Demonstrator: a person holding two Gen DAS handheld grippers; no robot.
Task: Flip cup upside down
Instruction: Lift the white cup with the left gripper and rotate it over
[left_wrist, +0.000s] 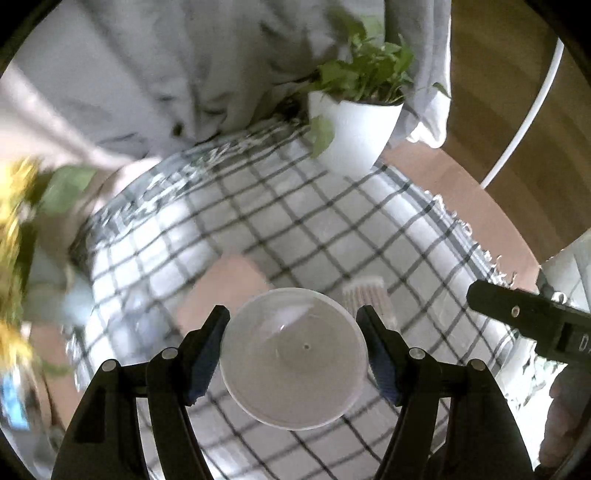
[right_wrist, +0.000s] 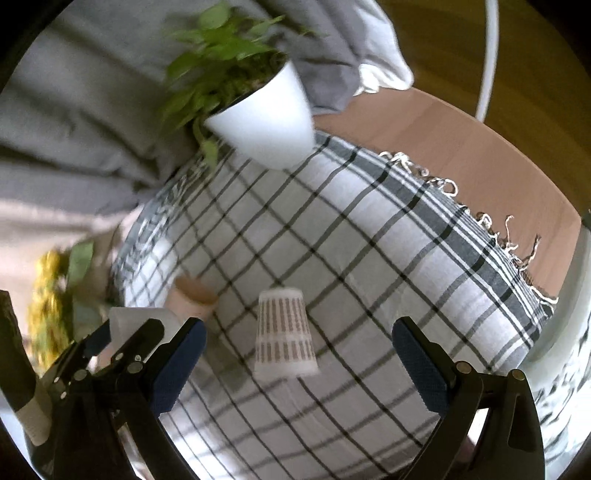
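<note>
Currently the left gripper pinches a translucent plastic cup between its blue-padded fingers, one pad on each side wall; the left wrist view looks at the cup's round base, small center dot visible, held above the checked cloth. Right gripper is spread wide, nothing between its fingers, hovering over the same cloth. A white cup with brown dashes stands upside down on the cloth, narrow end up, between the right fingers in frame but not touching them. A pinkish cup sits to its left, partly blurred. Far side: white potted plant on the cloth's edge, grey fabric behind. Yellow flowers at far left, blurred.
</note>
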